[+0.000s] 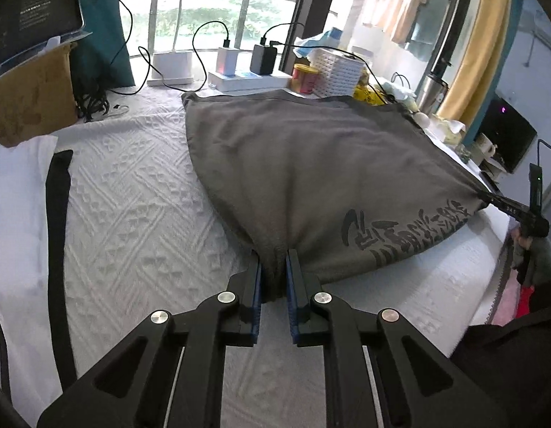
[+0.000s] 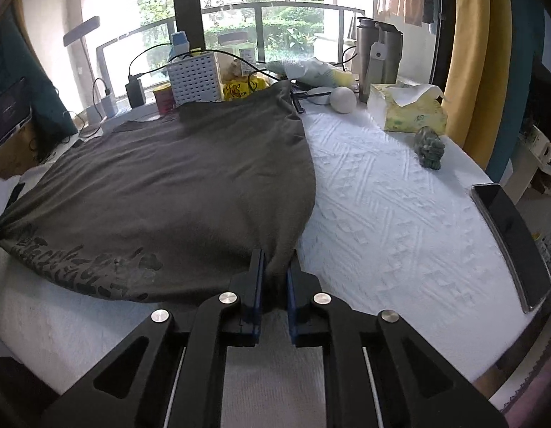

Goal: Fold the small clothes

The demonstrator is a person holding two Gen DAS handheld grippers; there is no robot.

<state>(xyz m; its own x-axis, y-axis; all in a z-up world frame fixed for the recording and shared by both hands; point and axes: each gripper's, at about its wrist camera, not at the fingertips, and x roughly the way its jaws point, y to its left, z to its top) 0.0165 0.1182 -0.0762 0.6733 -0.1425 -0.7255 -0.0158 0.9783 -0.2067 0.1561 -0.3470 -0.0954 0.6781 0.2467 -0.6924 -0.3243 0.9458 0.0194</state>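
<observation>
A grey garment (image 1: 311, 171) with black printed lettering lies spread over the white textured table cover (image 1: 132, 207). My left gripper (image 1: 274, 255) is shut on the garment's near left corner, cloth bunched between its blue pads. In the right wrist view the same garment (image 2: 161, 185) lies to the left, and my right gripper (image 2: 277, 255) is shut on its near right corner. The right gripper also shows at the far right of the left wrist view (image 1: 489, 198), pinching the cloth. The garment is stretched between both grippers, its far edge against the clutter by the window.
Along the window stand chargers with cables (image 1: 261, 57), a white perforated basket (image 2: 195, 78), a red can (image 1: 306, 78), steel flasks (image 2: 379, 57), a tissue box (image 2: 407, 110), a white ball (image 2: 342, 99) and a green figurine (image 2: 429, 151). A phone (image 2: 511, 242) lies at the right edge. A white pillow (image 1: 15, 232) is left.
</observation>
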